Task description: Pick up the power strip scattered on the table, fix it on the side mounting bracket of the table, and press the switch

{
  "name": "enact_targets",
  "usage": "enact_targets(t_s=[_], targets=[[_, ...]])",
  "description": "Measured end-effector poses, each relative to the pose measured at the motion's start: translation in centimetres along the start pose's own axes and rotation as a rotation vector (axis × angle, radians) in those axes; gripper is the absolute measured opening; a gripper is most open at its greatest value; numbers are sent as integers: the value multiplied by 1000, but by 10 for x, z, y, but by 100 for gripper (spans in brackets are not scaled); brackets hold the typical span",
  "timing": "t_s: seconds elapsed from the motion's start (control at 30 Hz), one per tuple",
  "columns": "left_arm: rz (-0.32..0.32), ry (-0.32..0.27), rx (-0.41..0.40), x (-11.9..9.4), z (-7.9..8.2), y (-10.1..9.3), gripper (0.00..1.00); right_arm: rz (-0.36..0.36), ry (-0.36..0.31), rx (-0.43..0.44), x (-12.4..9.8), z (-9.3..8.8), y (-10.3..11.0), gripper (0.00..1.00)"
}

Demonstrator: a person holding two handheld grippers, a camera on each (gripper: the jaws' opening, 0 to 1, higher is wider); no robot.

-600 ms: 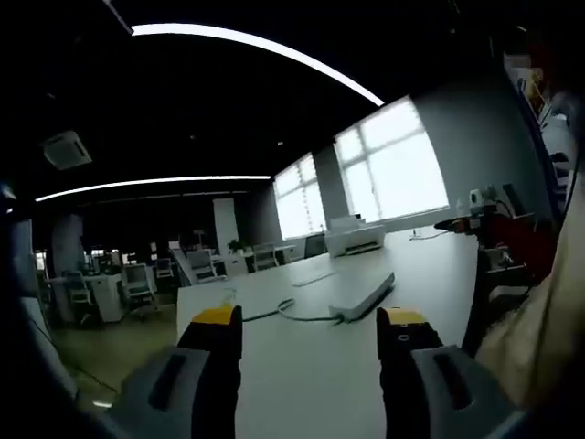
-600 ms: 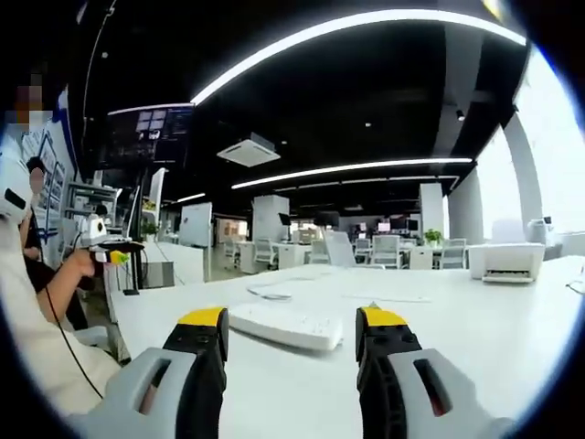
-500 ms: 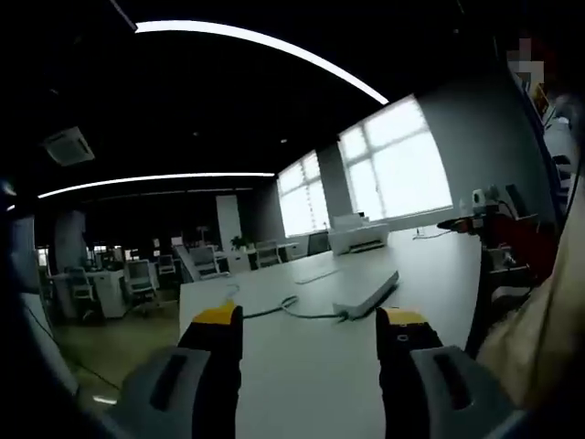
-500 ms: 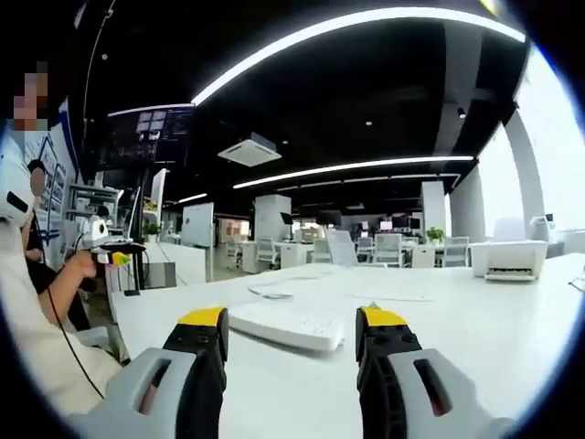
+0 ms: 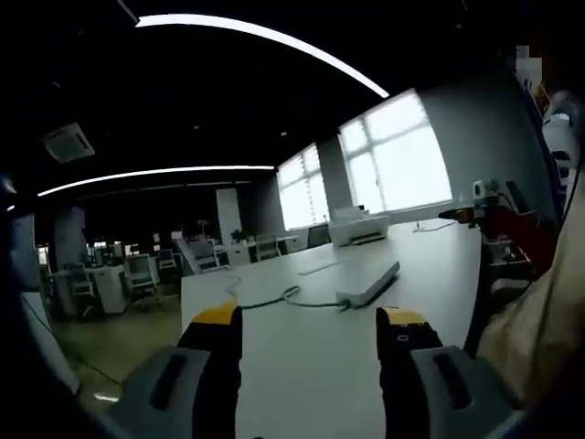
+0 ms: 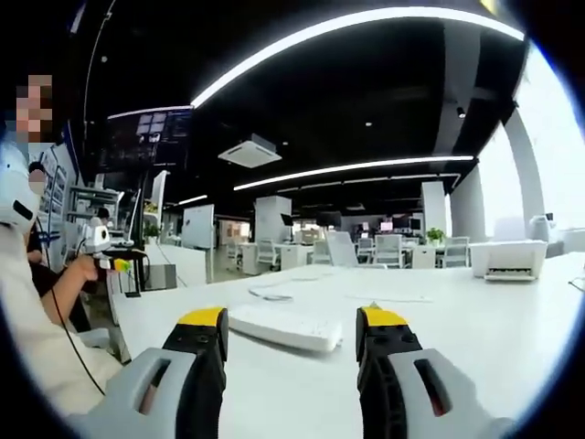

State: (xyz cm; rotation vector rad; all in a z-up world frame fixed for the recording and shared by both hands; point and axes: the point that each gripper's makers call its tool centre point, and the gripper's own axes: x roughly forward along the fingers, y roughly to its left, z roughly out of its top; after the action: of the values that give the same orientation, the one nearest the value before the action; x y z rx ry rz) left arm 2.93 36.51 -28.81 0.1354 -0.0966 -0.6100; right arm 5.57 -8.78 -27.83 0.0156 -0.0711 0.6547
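In the left gripper view, the left gripper (image 5: 311, 320) is seen rising from the bottom of the frame with its two yellow-tipped jaws set well apart and nothing held between them. The white table (image 5: 311, 384) is spread beneath and beyond the jaws. The power strip (image 5: 367, 285) is found lying flat on the table, right of centre, above and beyond the jaw tips and clear of both of them; it is placed nearer the line of the right-hand jaw than the left-hand one. Its cable (image 5: 274, 299) is traced leftward from the near end in a loose curve across the tabletop. A white printer (image 5: 358, 226) is noted farther back on the table, below the bright windows (image 5: 393, 160). At the right edge of the frame, a hand (image 5: 516, 233) is observed holding the other gripper, whose jaw setting cannot be made out here.

In the right gripper view, the right gripper (image 6: 291, 320) is likewise seen at the bottom of the frame, jaws spread wide and empty. The power strip (image 6: 285, 326) is recorded lying on the table (image 6: 475, 338) in the gap between the two jaw tips as framed, just beyond them and untouched by either. The printer (image 6: 509, 259) is noted at the right of the frame. At the left edge, a person's hand (image 6: 80, 269) is seen gripping the other device.
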Motion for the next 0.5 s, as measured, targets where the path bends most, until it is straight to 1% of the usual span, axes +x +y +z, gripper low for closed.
enact_targets(t_s=[0.13,0.3,0.4,0.5], targets=[[-2,-5,5,1,4,-5,62,0,-4,5,-3,0,-2,52],[-32,-3,14,5,4,-11,62,29,-26,7,-2,5,7,53],[-45,-5,14,7,3,-12,62,44,-38,14,-2,8,8,53],[-50,-7,12,8,3,-10,62,63,-37,11,1,10,8,53]])
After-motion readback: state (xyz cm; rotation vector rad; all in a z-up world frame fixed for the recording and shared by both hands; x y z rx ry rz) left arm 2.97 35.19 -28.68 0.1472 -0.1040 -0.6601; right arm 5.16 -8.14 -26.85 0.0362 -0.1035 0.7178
